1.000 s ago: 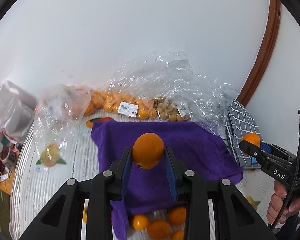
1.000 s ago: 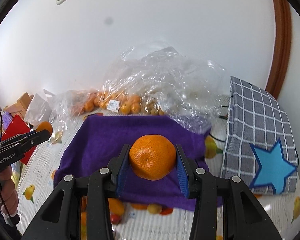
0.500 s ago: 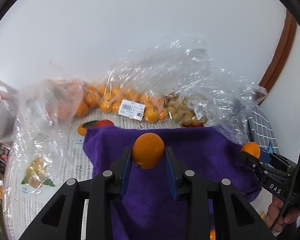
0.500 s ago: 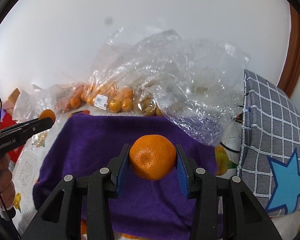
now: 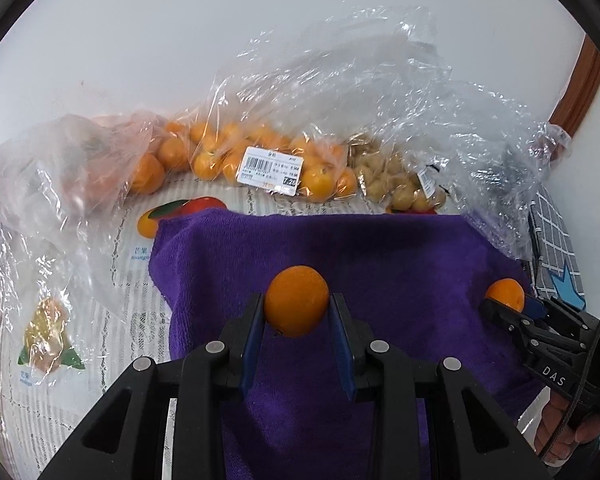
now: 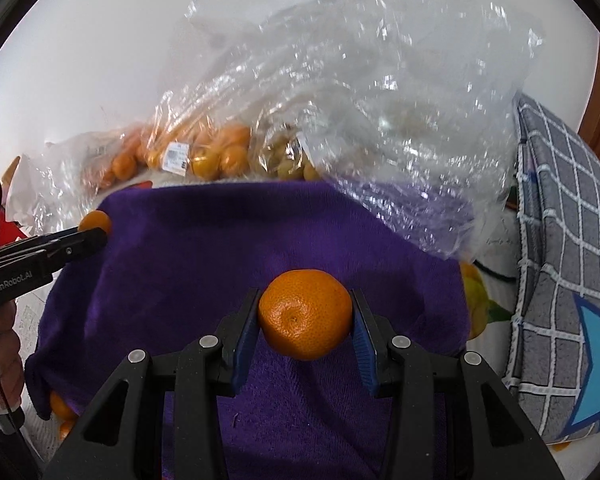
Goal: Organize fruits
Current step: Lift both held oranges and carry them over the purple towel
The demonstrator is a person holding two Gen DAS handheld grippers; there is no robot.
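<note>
Along the wall at the back, a clear plastic bag of small oranges (image 5: 256, 156) bearing a white barcode label (image 5: 271, 170) is seen, with a second clear bag of small yellowish-brown fruits (image 5: 396, 184) just beside it on the right. A further crumpled bag (image 5: 72, 168), milky and holding something orange that cannot be identified, lies to the left. Loose transparent plastic film (image 6: 380, 112) is heaped above and behind the bags, and its lower edge overhangs the far right corner of the purple towel (image 5: 380, 264). The towel is spread over a fruit-printed tablecloth (image 5: 112, 304).

The left gripper (image 5: 297, 312) is closed on a smooth orange (image 5: 297, 306), which is pinched between the blue pads (image 5: 251, 340) and held above the towel. The right gripper (image 6: 305, 320) is likewise closed on a dimpled mandarin (image 6: 305, 314), gripped at its sides over the towel's middle. In each wrist view the other gripper is seen from the side, at the towel's edge, with its fruit at the tip.

A grey checked cushion (image 6: 564, 264) with a blue star stands at the right, touching the film. Loose oranges (image 6: 60, 408) are partly visible under the towel's near left edge in the right wrist view. The hand (image 6: 2, 344) holding the left gripper is seen at the far left.
</note>
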